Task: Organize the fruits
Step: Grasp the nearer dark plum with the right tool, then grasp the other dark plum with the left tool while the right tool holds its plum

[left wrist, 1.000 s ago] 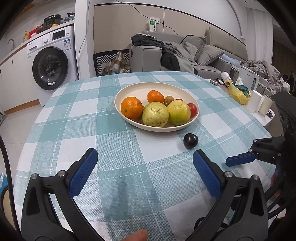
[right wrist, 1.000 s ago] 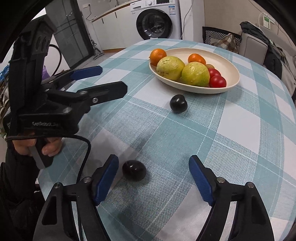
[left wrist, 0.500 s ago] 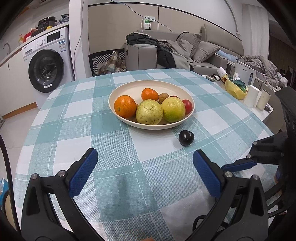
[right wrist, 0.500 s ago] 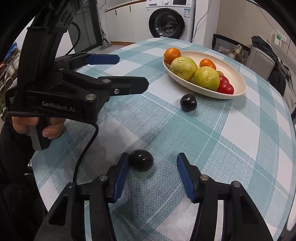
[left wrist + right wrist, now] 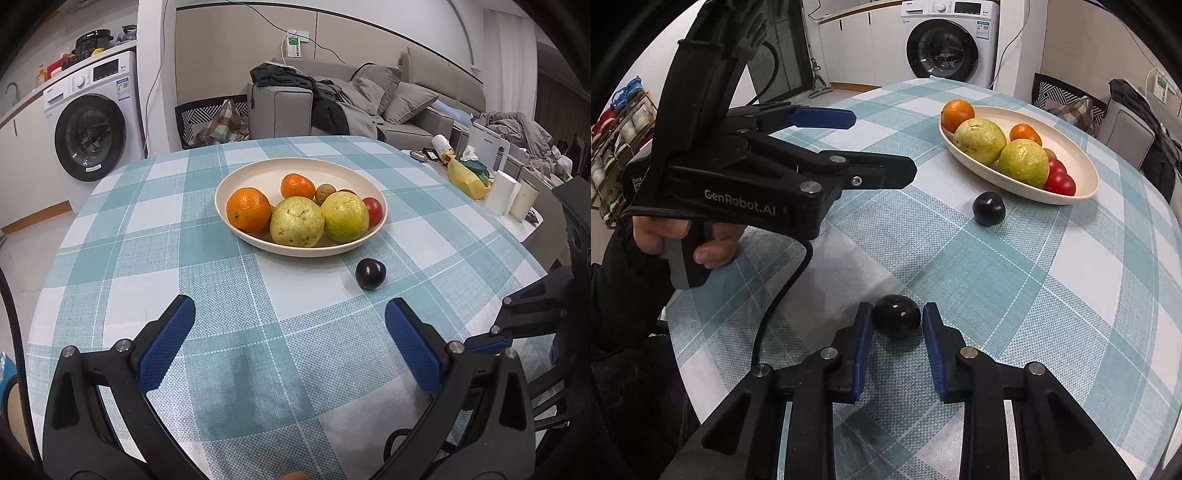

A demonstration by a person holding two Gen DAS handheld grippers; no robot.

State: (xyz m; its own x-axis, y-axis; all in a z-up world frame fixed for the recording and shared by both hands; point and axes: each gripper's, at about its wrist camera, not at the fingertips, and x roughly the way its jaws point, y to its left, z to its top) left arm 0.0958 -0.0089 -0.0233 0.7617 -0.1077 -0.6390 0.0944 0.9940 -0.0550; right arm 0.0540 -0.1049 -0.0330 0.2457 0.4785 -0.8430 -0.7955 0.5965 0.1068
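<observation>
A dark plum [image 5: 897, 320] lies on the checked tablecloth near the table's front edge. My right gripper [image 5: 897, 312] has it between its blue pads; the jaws are closing and both pads touch its sides. A second dark plum [image 5: 370, 273] [image 5: 988, 208] rests just in front of the cream bowl [image 5: 299, 160] [image 5: 1067, 142], which holds oranges, two yellow-green guavas, red tomatoes and a small brown fruit. My left gripper [image 5: 289, 304] [image 5: 879, 147] hovers open over the cloth with nothing between its fingers, to the left of the right one.
The round table drops off close behind both grippers. A hand and dark sleeve [image 5: 683, 236] hold the left gripper, and its cable [image 5: 786, 284] hangs over the cloth. A side table with cups and a yellow bag [image 5: 469, 177] stands to the right.
The right jaws went from wide open to closed around the near plum, and that view rolled slightly. The left gripper stayed open in about the same place.
</observation>
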